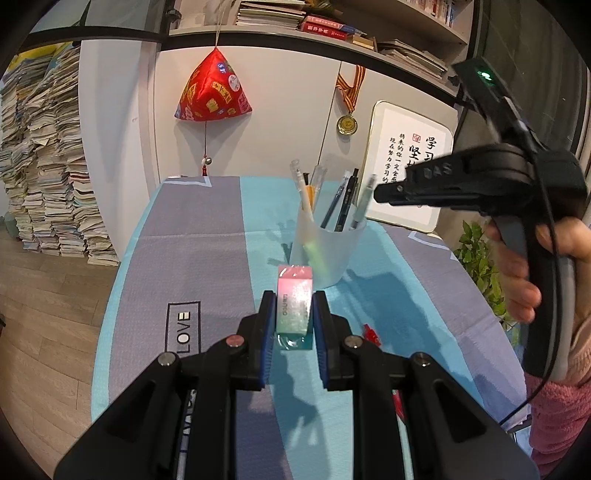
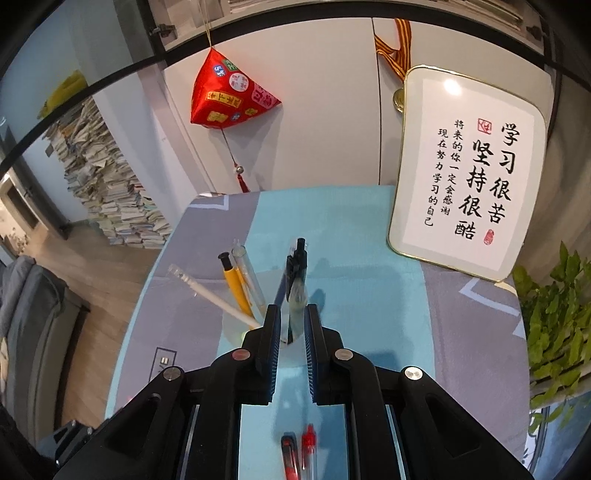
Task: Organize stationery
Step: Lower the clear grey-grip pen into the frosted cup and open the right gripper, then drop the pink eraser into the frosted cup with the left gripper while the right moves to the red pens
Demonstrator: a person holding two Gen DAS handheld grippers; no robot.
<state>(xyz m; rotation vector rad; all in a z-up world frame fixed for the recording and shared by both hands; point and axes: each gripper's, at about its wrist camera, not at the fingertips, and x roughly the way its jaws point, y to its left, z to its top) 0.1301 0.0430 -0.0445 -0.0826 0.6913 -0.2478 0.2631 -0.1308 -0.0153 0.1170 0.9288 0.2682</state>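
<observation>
Left gripper (image 1: 294, 314) clamps a pink-and-green wrapped eraser (image 1: 294, 304); only the right view shows its parted, empty gripper (image 2: 288, 325) and two red pens (image 2: 299, 452) at bottom centre.

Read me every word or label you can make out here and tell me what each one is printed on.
"LOVE": boxed print on the tablecloth.
"学习很苦 坚持很酷", beside it "将来的你一定会感谢现在努力学习的自己": framed calligraphy board; its red seals are too small to read.
"DAS": embossed on the right tool.
Eraser in the left tool: sideways sleeve print, blurred, unreadable.
Red hanging ornament, medal, book spines: characters too small to read.
</observation>
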